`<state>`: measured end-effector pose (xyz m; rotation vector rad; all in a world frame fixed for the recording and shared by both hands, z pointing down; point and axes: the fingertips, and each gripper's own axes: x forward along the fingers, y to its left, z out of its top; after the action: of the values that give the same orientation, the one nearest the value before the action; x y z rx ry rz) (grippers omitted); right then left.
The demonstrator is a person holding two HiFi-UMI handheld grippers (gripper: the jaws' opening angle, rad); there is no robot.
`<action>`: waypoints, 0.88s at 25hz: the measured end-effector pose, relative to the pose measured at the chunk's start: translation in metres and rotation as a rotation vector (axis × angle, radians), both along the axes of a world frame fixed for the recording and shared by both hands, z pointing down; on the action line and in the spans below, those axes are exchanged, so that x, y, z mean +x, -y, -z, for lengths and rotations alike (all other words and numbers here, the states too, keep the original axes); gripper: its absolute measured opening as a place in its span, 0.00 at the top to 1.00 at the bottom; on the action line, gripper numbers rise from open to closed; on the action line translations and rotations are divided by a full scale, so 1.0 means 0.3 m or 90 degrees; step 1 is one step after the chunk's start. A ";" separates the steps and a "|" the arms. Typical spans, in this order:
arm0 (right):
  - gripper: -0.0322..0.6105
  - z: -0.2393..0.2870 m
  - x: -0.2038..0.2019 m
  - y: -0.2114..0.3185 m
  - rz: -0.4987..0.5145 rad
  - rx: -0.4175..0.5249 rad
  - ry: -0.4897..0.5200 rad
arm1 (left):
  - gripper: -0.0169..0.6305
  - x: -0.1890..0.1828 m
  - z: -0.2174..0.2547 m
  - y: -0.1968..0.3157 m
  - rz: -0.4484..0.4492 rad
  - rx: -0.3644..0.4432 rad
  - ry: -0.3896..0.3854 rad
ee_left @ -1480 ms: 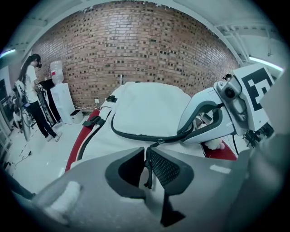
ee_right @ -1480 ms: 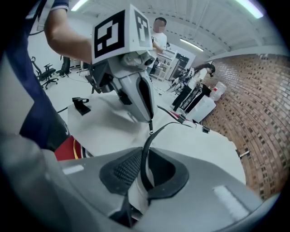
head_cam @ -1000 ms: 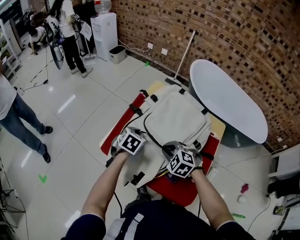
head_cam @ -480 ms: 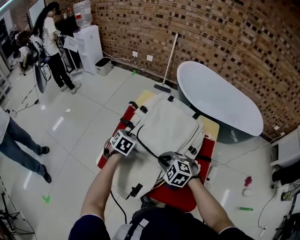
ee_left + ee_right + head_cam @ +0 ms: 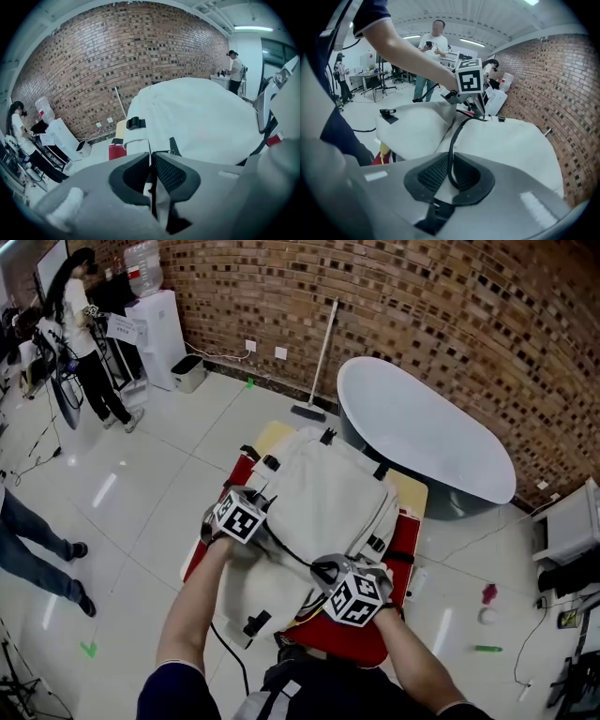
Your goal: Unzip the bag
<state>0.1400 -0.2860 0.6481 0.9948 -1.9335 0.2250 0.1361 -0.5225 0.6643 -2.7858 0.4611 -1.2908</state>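
My left claw (image 5: 151,157) pinched the black zipper tab (image 5: 151,187) on the cream fabric backpack (image 5: 201,117); my right claw (image 5: 449,168), just closing, clamped its zipper track (image 5: 451,136).

Matt cloth bag (image 5: 328,493), glossy tile floor (image 5: 159,456) (rough brick wall (image 5: 422,306)).

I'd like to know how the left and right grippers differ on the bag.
The left gripper is at the bag's left side, farther from the person; the right gripper is nearer. The left pinches a thin dark strip; the right's jaws, just closed further, hold the black zipper line. Both grip it.
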 end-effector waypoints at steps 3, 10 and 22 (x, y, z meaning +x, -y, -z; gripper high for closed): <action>0.89 -0.001 -0.002 -0.009 -0.003 -0.005 0.004 | 0.91 0.043 0.009 0.007 -0.006 0.002 -0.009; 0.88 0.010 0.012 0.002 -0.027 0.015 0.029 | 0.90 0.054 0.024 0.005 0.017 0.007 -0.033; 0.81 0.228 0.067 0.047 -0.083 0.141 0.147 | 0.76 -0.206 0.243 -0.127 0.154 0.010 -0.111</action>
<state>0.1600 -0.3002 0.5799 1.2908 -2.1379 0.2093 0.0742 -0.4845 0.5914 -2.9138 0.8373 -1.0754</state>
